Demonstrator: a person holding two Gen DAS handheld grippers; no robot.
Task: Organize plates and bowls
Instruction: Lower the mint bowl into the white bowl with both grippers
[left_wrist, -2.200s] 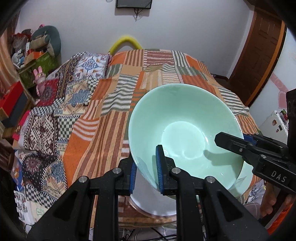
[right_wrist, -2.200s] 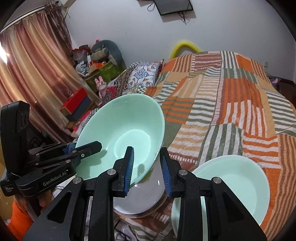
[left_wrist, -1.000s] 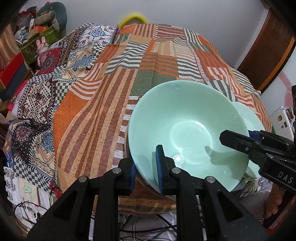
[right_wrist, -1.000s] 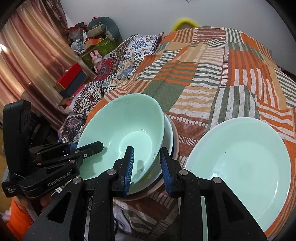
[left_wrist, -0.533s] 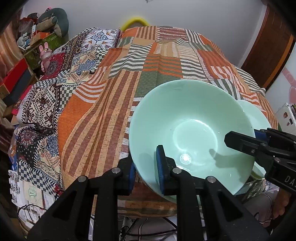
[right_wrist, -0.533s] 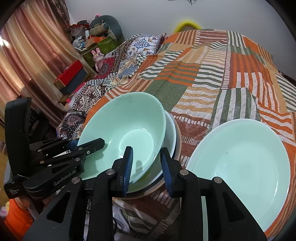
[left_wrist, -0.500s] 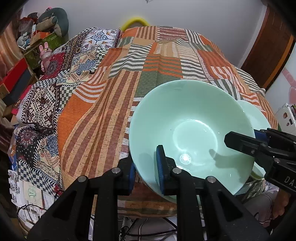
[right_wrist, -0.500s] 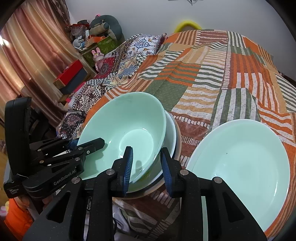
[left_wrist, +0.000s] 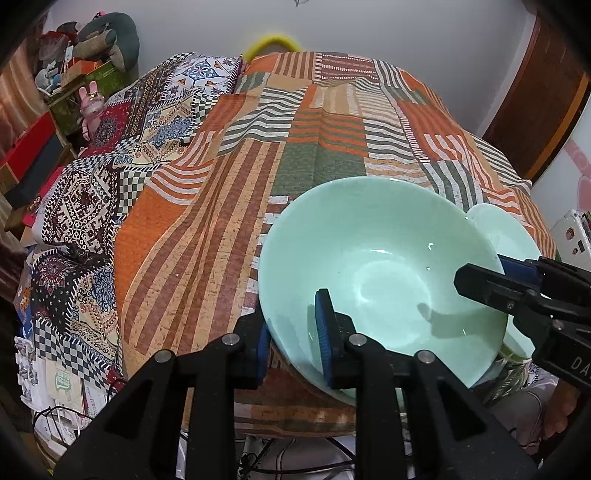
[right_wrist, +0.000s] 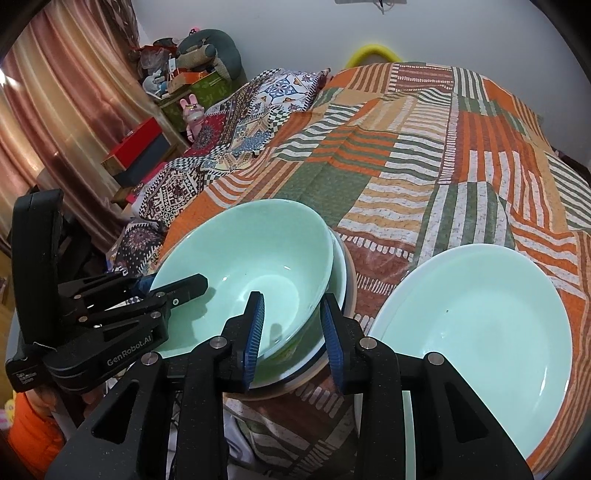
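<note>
Bowl (left_wrist: 380, 266) lowered onto stack; patchwork bedspread (left_wrist: 325, 122) beneath.

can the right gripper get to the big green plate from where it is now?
Probably yes. The green plate lies bare beside the right gripper, nothing on it or between them. But the jaws straddle the green bowl's rim, so it must back off first.
</note>
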